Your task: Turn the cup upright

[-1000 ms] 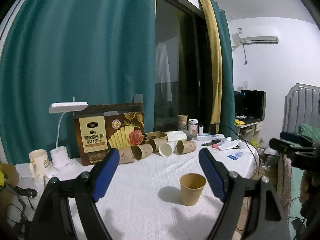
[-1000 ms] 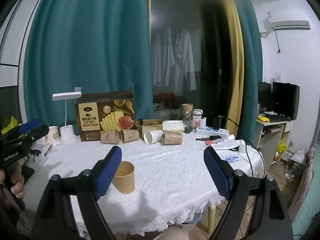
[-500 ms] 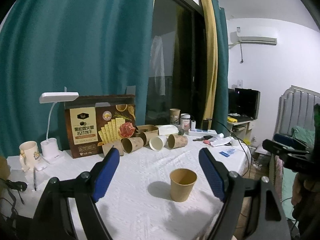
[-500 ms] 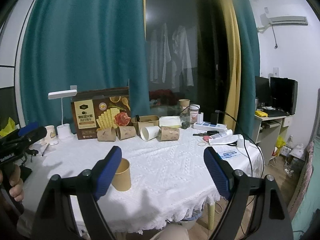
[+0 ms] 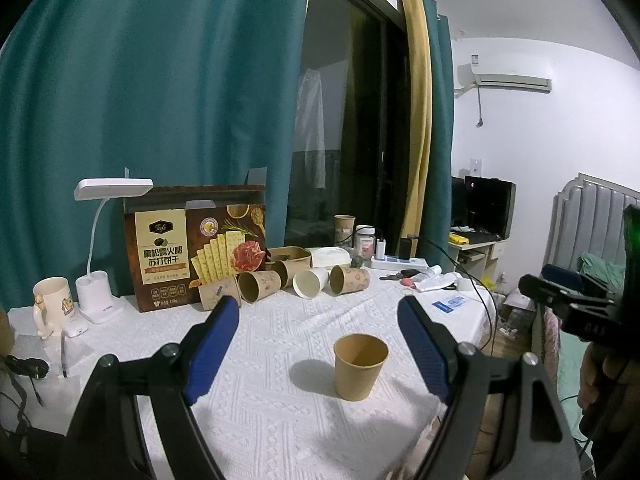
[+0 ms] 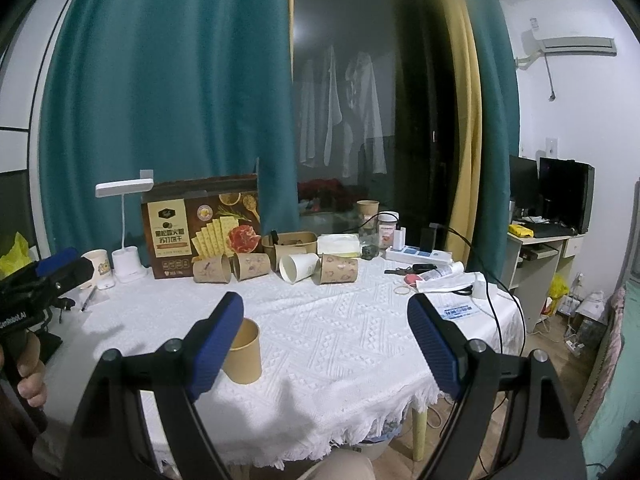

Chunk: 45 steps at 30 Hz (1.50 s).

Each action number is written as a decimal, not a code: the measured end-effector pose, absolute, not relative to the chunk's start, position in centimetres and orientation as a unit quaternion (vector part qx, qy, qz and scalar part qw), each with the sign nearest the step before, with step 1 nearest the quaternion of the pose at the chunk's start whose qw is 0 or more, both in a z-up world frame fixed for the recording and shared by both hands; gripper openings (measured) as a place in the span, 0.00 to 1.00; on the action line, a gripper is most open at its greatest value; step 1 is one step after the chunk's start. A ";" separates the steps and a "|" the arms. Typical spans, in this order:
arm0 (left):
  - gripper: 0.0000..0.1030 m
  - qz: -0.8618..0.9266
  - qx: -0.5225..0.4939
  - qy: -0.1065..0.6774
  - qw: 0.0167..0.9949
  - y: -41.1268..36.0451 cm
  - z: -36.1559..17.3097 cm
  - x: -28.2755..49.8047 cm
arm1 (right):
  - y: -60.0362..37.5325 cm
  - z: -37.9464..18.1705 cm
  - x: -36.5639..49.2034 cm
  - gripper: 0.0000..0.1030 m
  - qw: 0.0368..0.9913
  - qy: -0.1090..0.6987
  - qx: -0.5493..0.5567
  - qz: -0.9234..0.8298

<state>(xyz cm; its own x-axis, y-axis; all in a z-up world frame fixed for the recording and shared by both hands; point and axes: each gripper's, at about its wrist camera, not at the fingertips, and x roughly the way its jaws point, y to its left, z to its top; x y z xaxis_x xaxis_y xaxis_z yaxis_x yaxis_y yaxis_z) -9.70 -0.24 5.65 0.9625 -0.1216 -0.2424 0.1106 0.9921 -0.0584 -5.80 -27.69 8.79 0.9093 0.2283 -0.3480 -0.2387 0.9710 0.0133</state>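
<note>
A: The brown paper cup (image 5: pixel 361 366) stands mouth-up on the white tablecloth (image 5: pixel 280 360), near the front edge, well apart from the row of tipped paper cups (image 5: pixel 304 282) at the far side. I'd judge the flip done.

B: So what can go wrong from here?

A: A careless swing. That cup looks light and empty, so a brush from either tool would likely topple it. From the right wrist view it sits just behind the left finger (image 6: pixel 216 346) of the right gripper (image 6: pixel 324 344), so a sideways drift to the left is the worry. The cloth hangs over the near edge too; snag its fringe and the cup goes with it.

B: And the tools themselves?

A: The left gripper (image 5: pixel 318 346) hovers above the table, level, pointing at the far cracker box (image 5: pixel 196 246), jaws spread wide with nothing between them; the cup lies beyond, toward its right finger. The right gripper is likewise spread and empty, held off the near right edge of the table.
</note>
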 end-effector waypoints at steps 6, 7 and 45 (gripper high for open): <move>0.79 -0.058 -0.026 0.125 0.990 -0.2 5.6 -9.9 | -27.7 8.8 -5.8 0.80 0.977 0.176 -0.015 0.120; 0.79 -0.058 -0.026 0.125 0.990 -0.2 5.6 -9.9 | -27.7 8.8 -5.8 0.80 0.977 0.176 -0.015 0.120; 0.79 -0.054 -0.027 0.127 0.990 -0.3 5.3 -10.0 | -28.1 8.4 -5.6 0.80 0.975 0.187 -0.013 0.119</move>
